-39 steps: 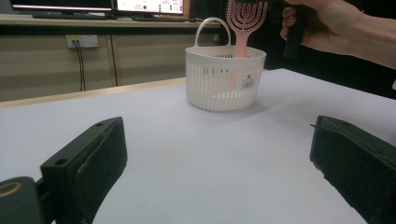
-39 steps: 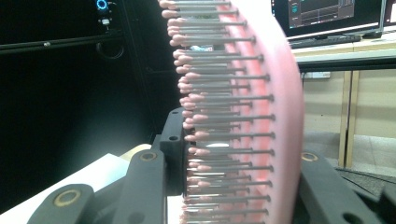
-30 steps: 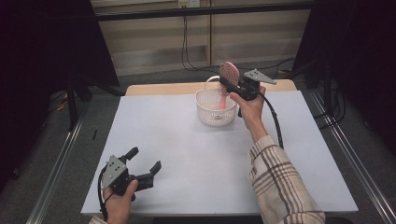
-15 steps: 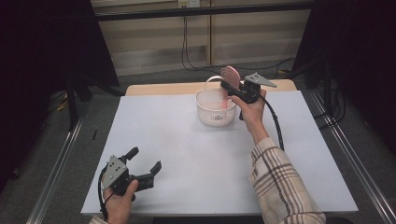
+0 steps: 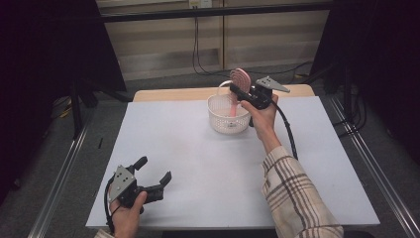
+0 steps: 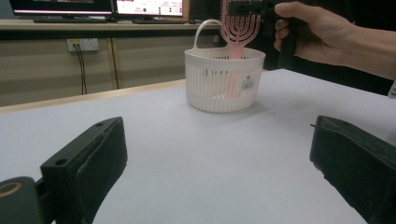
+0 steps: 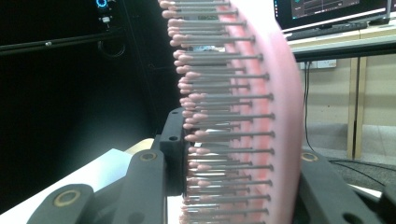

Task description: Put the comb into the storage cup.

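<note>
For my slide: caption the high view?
Right tongs hold a pink hairbrush upright, handle in a white basket; left tongs open.

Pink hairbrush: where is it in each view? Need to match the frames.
High view: pink hairbrush at top centre, head up in the right gripper, handle down into the white basket.
Left gripper view: top centre, above the basket.
Right gripper view: close up, bristles pointing left, between the jaws.
Shared landmark: the grey table top.
</note>
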Available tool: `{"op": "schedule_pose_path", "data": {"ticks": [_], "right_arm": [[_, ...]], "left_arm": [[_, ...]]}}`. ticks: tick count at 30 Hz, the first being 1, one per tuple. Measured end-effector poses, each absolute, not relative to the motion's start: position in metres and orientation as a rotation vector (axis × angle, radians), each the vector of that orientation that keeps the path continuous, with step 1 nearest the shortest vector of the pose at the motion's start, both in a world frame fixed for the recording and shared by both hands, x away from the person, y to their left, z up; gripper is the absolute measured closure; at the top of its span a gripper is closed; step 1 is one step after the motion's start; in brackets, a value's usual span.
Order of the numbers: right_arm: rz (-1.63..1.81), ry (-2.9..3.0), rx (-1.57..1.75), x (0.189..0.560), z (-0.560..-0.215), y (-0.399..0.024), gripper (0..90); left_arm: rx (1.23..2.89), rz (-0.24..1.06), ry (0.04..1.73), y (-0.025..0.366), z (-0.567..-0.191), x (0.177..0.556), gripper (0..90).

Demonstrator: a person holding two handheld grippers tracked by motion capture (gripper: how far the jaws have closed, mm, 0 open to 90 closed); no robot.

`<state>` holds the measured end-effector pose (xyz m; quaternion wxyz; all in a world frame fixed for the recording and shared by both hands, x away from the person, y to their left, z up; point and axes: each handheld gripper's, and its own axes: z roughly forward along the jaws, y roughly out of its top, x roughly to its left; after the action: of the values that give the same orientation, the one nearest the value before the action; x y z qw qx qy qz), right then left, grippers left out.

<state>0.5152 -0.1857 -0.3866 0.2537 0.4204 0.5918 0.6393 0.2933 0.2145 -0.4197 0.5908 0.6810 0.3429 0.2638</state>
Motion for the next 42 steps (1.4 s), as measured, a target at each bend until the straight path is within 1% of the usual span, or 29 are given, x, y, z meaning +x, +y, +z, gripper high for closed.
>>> {"op": "schedule_pose_path", "data": {"ticks": [7,18,24,27,31,33,38,42], "right_arm": [[1.715,1.603,1.182,0.518,-0.395,-0.192,62.2],[1.688,1.592,1.231,0.521,-0.397,-0.204,59.3],[1.658,1.585,1.258,0.521,-0.396,-0.213,53.4],[1.653,1.589,1.255,0.520,-0.394,-0.216,53.4],[1.645,1.592,1.260,0.520,-0.394,-0.217,50.7],[1.638,1.593,1.269,0.520,-0.394,-0.217,46.5],[1.624,1.601,1.273,0.520,-0.395,-0.218,46.2],[1.610,1.615,1.287,0.520,-0.396,-0.218,42.8]], "left_arm": [[1.591,0.615,0.797,0.215,-0.420,0.293,4.1],[1.586,0.611,0.794,0.214,-0.420,0.293,4.1],[1.593,0.610,0.795,0.214,-0.420,0.293,4.1],[1.599,0.614,0.792,0.214,-0.420,0.294,4.1],[1.591,0.608,0.796,0.214,-0.420,0.293,4.1],[1.595,0.612,0.793,0.214,-0.420,0.293,4.1],[1.599,0.614,0.791,0.214,-0.420,0.294,4.1],[1.599,0.613,0.791,0.214,-0.420,0.294,4.1]]}}
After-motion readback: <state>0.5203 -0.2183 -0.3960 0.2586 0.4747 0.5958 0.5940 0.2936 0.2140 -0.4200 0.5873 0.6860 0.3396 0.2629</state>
